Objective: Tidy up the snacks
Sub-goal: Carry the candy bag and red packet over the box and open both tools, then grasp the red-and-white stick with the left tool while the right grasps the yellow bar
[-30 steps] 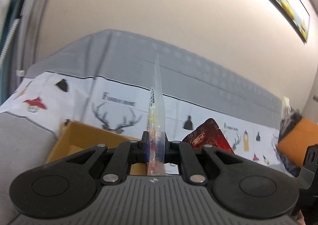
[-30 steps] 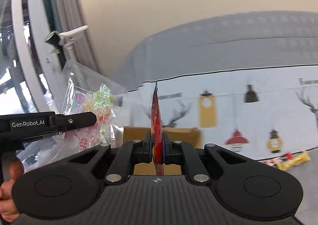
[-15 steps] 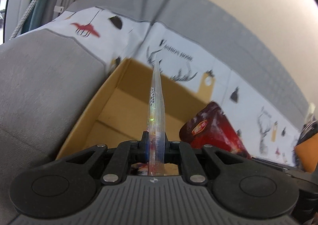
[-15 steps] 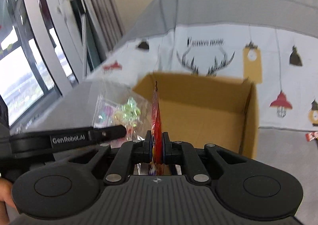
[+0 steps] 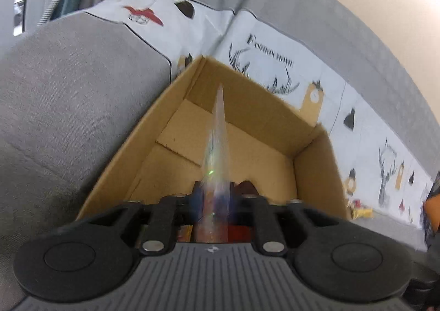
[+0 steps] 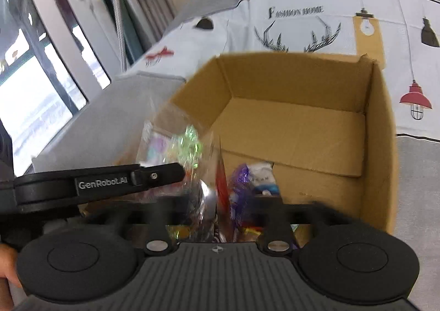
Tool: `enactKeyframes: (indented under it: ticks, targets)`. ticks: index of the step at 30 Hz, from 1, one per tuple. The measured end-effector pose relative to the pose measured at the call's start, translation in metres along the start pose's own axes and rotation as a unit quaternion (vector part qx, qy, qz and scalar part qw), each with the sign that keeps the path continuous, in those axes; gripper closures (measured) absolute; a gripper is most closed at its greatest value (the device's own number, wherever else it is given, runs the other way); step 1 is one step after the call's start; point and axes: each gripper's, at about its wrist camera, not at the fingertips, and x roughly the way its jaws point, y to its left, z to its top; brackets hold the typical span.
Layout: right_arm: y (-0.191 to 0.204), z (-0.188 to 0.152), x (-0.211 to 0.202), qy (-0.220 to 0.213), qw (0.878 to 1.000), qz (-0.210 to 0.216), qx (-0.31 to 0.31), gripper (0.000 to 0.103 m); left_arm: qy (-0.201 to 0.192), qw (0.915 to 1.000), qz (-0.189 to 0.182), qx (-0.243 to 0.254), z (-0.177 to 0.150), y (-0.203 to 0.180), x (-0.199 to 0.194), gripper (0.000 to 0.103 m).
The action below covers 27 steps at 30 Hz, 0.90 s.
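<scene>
- The cardboard box (image 5: 264,124) sits open-topped on a grey sofa cushion (image 5: 71,96), with its far wall against a white printed cloth (image 5: 277,44) bearing antlers and lamps.
- The left gripper (image 5: 216,195) hangs over the near edge of the box, pointing down into it. Its jaws are opening, and the pads no longer press on anything.
- A clear candy bag (image 5: 217,143) stands edge-on between those spreading jaws, above the near part of the box floor (the picture is blurred here, so I cannot tell whether it touches either pad).
- The right gripper (image 6: 220,201) is also over the near edge of the box, beside the left gripper (image 6: 154,175), which crosses in from the left of its view.
- Its jaws are opening too, with a thin red packet (image 6: 221,187) upright in the gap between them, loose from the pads.
- In the right wrist view the clear candy bag (image 6: 176,148) hangs at the near left corner of the box (image 6: 379,129).
- A purple wrapper (image 6: 239,176) and a white packet (image 6: 262,173) lie on the box floor near its front wall.
- A few small wrapped snacks (image 5: 360,210) lie on the cloth outside the box, just past its right wall.
</scene>
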Motion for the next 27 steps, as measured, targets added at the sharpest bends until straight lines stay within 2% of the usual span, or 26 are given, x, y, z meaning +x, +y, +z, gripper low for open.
enactKeyframes:
  ticks: [1,2,4,5,6,7,12,14,17,19,22,23,24,25,27]
  targets:
    - [-0.003,0.002,-0.007,-0.016,1.0,-0.003,0.0,0.013,-0.004,1.0,0.002,0.002,0.004,-0.005,-0.004,0.034]
    - [-0.008,0.003,-0.016,-0.034,0.999,0.005,0.004,0.008,-0.014,0.9998,0.007,0.011,0.007,-0.013,-0.01,0.018]
    - [-0.019,0.006,-0.03,-0.052,0.998,0.011,0.015,0.008,-0.045,0.9981,0.014,0.039,0.011,-0.034,-0.023,0.01]
    - [-0.025,0.008,-0.037,-0.06,0.998,0.005,0.019,0.007,-0.057,0.9969,0.014,0.053,0.012,-0.047,-0.028,0.003]
    - [-0.032,0.008,-0.043,-0.069,0.997,-0.004,0.024,0.005,-0.064,0.9959,0.012,0.063,0.012,-0.058,-0.032,0.0]
    - [-0.04,0.008,-0.05,-0.081,0.996,-0.014,0.03,0.001,-0.069,0.995,0.007,0.071,0.012,-0.07,-0.033,0.0]
    - [-0.097,0.004,-0.082,-0.131,0.987,-0.068,0.067,0.001,-0.074,0.9878,-0.03,0.134,0.006,-0.144,-0.015,0.0]
    - [-0.13,0.004,-0.093,-0.145,0.982,-0.089,0.078,0.001,-0.076,0.9823,-0.047,0.164,0.0,-0.175,0.0,0.0]
    - [-0.193,0.0,-0.112,-0.169,0.968,-0.146,0.116,0.001,-0.089,0.9723,-0.079,0.201,-0.012,-0.22,0.032,0.0]
    - [-0.241,-0.005,-0.122,-0.179,0.957,-0.162,0.158,0.001,-0.066,0.9682,-0.097,0.221,-0.019,-0.245,0.062,0.0]
    - [-0.295,-0.016,-0.124,-0.188,0.946,-0.186,0.19,0.001,-0.032,0.9643,-0.101,0.243,-0.031,-0.281,0.118,0.001]
    - [-0.31,-0.019,-0.121,-0.185,0.943,-0.194,0.195,0.001,-0.023,0.9626,-0.1,0.251,-0.036,-0.288,0.134,0.005]
    - [-0.323,-0.02,-0.116,-0.18,0.943,-0.199,0.198,0.001,-0.008,0.9592,-0.101,0.264,-0.041,-0.299,0.156,0.013]
    - [-0.334,-0.022,-0.11,-0.173,0.943,-0.204,0.2,0.004,0.003,0.9549,-0.103,0.278,-0.046,-0.308,0.174,0.019]
    - [-0.353,-0.025,-0.096,-0.16,0.946,-0.201,0.196,0.012,0.023,0.9437,-0.106,0.312,-0.057,-0.325,0.209,0.037]
